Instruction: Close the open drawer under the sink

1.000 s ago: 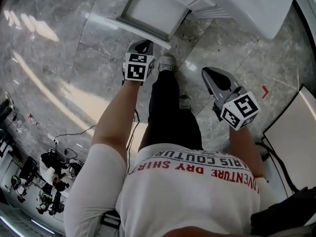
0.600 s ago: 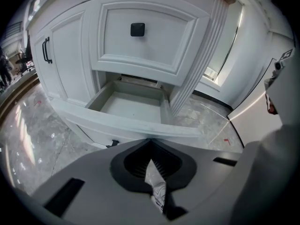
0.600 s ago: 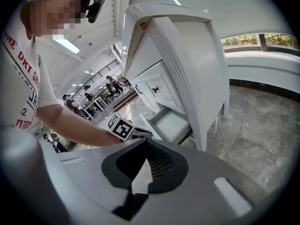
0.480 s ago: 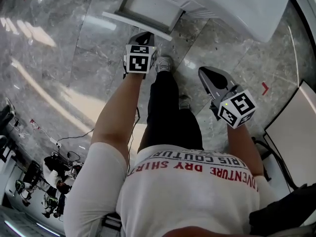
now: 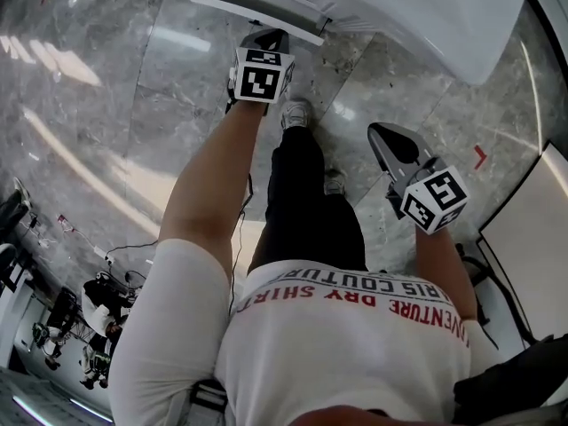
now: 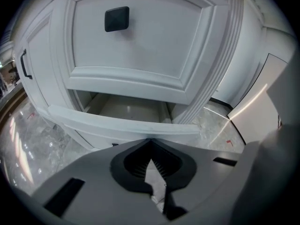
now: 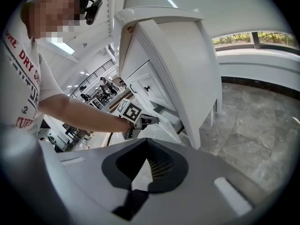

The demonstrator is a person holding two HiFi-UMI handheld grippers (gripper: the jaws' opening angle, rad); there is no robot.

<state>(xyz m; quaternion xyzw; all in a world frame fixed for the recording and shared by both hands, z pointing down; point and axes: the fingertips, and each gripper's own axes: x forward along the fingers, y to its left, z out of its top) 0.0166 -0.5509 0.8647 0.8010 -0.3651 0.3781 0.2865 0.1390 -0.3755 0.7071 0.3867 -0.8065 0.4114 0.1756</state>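
Observation:
The white drawer [image 5: 257,16] under the sink cabinet [image 5: 417,7] stands partly open at the top of the head view. In the left gripper view its front panel [image 6: 117,122] crosses the middle, with the pale inside [image 6: 126,108] showing behind it. Above it is a cabinet door with a black square knob [image 6: 116,18]. My left gripper [image 5: 270,35] is shut, its tips [image 6: 150,143] right at the drawer front. My right gripper [image 5: 380,133] hangs shut and empty over the floor, apart from the cabinet. The right gripper view shows the left gripper [image 7: 146,121] at the drawer.
Grey marble floor [image 5: 106,105] spreads to the left. The person's shoes [image 5: 298,112] stand just before the cabinet. A white panel [image 5: 532,229] lies at the right, with a red mark [image 5: 480,156] on the floor. Cables and gear [image 5: 89,327] sit at lower left.
The left gripper has moved forward toward the cabinet, and the drawer shows less of its inside than a second ago. The right gripper has stayed about where it was.

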